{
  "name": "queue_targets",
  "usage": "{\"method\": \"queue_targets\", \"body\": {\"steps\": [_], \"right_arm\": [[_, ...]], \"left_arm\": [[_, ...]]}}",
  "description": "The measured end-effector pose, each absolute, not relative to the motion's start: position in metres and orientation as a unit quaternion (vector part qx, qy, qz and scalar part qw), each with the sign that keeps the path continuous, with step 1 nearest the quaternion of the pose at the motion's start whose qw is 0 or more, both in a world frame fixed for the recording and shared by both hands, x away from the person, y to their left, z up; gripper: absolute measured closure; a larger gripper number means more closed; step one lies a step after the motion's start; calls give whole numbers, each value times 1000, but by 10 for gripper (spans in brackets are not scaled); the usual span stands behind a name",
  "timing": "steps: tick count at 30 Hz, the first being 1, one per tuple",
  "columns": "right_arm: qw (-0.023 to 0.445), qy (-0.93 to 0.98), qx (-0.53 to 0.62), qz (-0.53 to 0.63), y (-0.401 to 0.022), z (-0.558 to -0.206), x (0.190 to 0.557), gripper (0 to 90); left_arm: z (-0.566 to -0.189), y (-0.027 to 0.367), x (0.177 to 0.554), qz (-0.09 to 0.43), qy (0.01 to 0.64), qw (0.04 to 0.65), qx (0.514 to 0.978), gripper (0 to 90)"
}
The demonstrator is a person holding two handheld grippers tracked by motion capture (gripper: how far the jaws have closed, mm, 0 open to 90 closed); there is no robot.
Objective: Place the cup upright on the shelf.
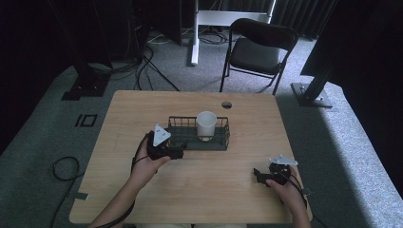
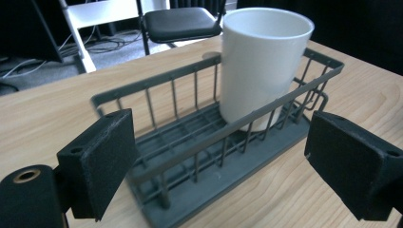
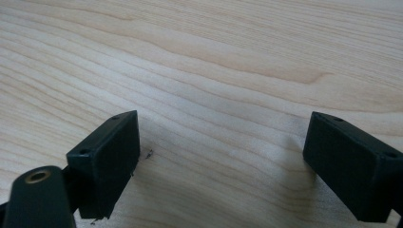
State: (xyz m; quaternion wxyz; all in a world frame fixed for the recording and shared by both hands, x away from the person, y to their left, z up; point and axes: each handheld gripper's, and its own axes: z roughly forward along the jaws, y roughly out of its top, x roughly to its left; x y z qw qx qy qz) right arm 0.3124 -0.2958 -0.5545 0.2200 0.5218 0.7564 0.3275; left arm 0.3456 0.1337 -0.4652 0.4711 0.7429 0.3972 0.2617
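Note:
A white cup stands upright in the right half of a dark wire basket at the middle of the wooden table. My left gripper sits at the basket's left front corner, held by a hand. In the left gripper view its jaws stand wide open, the basket spans the gap between them, and the cup rises beyond. My right gripper rests low over bare table near the front right, open, with only wood grain between its pads.
A round cable hole lies in the table behind the basket. A black folding chair and a white stand are on the floor beyond the far edge. Cables trail on the carpet at left.

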Motion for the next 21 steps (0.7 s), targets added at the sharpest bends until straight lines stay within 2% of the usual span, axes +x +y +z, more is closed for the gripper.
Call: {"method": "queue_targets", "body": {"steps": [21], "right_arm": [[220,756,522,327,-296,-554,312,116]], "left_arm": [[-508,179,330,264,455,432,733,106]]}}
